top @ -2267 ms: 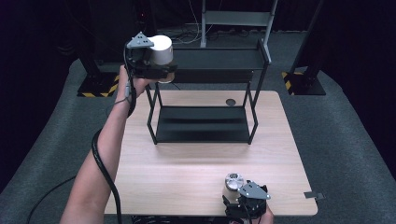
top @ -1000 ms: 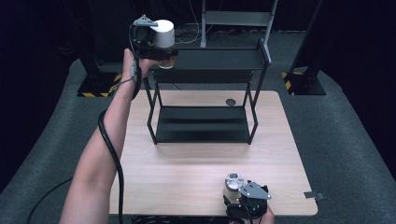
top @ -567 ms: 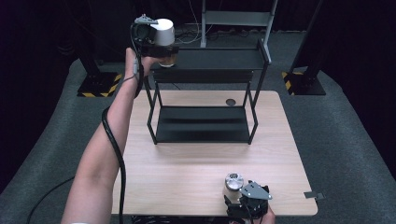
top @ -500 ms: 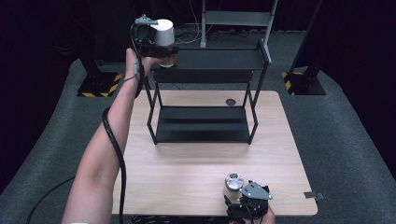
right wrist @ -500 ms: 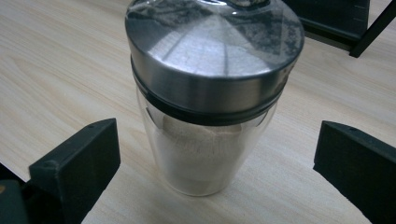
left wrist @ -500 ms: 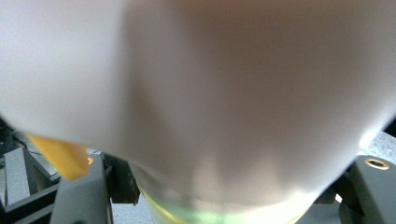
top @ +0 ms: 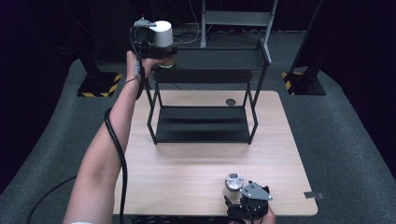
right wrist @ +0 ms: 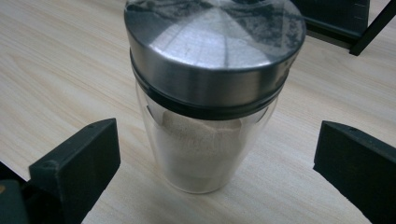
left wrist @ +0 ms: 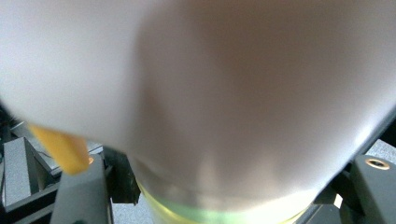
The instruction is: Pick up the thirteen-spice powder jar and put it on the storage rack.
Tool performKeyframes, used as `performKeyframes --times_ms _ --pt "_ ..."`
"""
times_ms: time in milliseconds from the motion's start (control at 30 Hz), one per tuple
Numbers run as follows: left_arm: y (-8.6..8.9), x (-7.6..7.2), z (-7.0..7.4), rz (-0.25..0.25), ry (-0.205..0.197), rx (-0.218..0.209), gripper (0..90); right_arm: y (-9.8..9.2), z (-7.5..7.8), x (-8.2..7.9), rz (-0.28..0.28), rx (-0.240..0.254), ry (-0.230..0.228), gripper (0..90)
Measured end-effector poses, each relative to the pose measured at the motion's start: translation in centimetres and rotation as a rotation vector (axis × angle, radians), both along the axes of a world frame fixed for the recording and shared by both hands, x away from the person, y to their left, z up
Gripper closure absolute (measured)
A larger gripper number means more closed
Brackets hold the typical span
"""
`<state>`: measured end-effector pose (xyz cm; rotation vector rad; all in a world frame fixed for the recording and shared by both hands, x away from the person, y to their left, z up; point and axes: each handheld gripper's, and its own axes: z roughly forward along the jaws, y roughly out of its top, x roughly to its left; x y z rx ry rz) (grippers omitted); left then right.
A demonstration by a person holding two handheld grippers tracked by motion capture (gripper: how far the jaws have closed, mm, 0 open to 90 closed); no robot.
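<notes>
Here, white-capped jar [top: 163, 39] clamped in left tool [top: 152, 46], at shelf's [top: 215, 58] top-left corner

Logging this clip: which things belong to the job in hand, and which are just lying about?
In the job:
- white-capped jar, clamped in the left gripper at the black rack's top shelf
- steel-lidded glass jar, standing between the right gripper's open jaws

Lying about:
- small dark disc on the table
</notes>
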<state>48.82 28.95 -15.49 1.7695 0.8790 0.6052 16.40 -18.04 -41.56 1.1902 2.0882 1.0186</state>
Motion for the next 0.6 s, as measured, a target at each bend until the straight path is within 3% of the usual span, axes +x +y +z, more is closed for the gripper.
performKeyframes --times_ms 600 --pt "-0.33 0.13 0.53 0.004 0.015 0.019 30.1 -0.01 0.17 -0.08 0.000 0.001 -0.012 0.0"
